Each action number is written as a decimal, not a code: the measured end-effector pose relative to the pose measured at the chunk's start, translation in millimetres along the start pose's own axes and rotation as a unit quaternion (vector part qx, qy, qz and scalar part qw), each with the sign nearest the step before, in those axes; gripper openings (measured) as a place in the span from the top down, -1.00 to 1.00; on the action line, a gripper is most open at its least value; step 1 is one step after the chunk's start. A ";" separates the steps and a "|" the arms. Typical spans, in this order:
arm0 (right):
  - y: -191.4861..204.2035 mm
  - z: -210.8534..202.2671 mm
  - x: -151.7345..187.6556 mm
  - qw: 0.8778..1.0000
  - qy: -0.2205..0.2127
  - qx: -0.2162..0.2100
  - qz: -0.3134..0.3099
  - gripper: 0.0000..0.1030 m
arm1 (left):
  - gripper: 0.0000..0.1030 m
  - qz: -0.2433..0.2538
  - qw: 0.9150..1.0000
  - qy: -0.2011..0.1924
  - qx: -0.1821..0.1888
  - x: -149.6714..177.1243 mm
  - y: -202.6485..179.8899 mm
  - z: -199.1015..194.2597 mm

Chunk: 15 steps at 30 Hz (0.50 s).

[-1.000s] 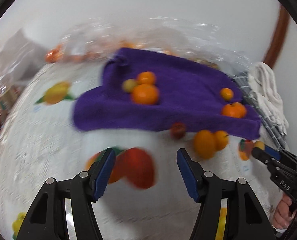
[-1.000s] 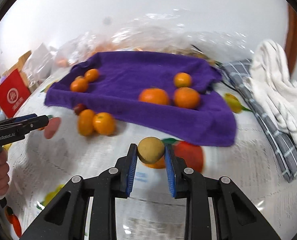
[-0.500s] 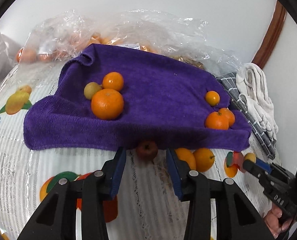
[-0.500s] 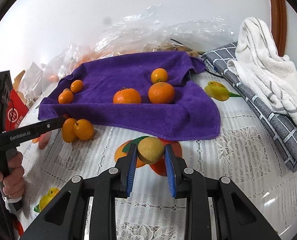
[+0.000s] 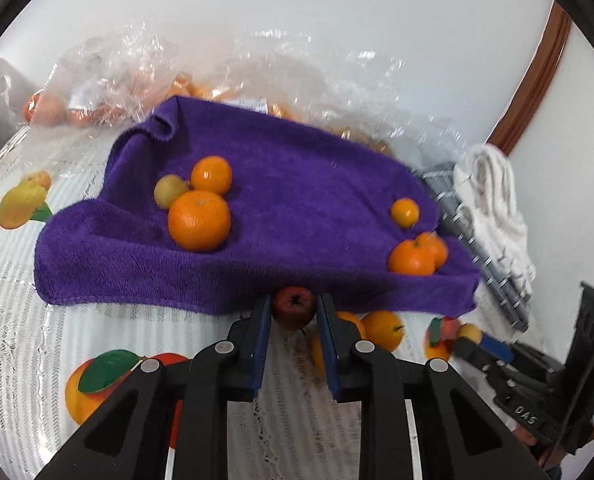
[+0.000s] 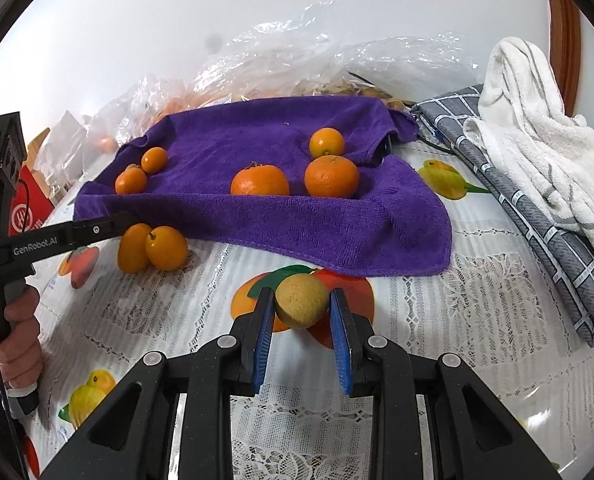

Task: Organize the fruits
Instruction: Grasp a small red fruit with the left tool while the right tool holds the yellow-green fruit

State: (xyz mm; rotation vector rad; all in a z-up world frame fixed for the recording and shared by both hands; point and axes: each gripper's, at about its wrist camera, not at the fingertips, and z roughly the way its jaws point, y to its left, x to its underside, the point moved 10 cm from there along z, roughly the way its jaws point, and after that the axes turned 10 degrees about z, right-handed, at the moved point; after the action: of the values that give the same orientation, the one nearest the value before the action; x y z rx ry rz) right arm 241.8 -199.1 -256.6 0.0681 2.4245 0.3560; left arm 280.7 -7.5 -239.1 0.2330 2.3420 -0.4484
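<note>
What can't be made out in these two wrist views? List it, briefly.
- Fruit inside the clear plastic bags: left wrist view, blurred by motion and crinkled film; kind unclear.
- Small red fruit in the left gripper: right wrist view, hidden behind that gripper's finger.
- Red box: right wrist view, print covered by the left gripper's body.

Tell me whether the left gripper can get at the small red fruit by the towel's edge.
Probably yes: the left gripper already has its fingers on either side of the red fruit, with nothing between them.
</note>
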 end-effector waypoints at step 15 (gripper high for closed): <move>0.1 -6.3 -2.0 1.000 -0.012 -0.012 0.010 0.46 | 0.56 0.025 0.996 -0.085 -0.027 -24.7 4.0 -33.8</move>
State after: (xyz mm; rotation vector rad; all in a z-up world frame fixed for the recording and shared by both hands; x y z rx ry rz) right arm 239.4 -200.8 -250.7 0.0856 2.3966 0.3906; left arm 278.2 8.2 -200.2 0.2189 2.1744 -0.3654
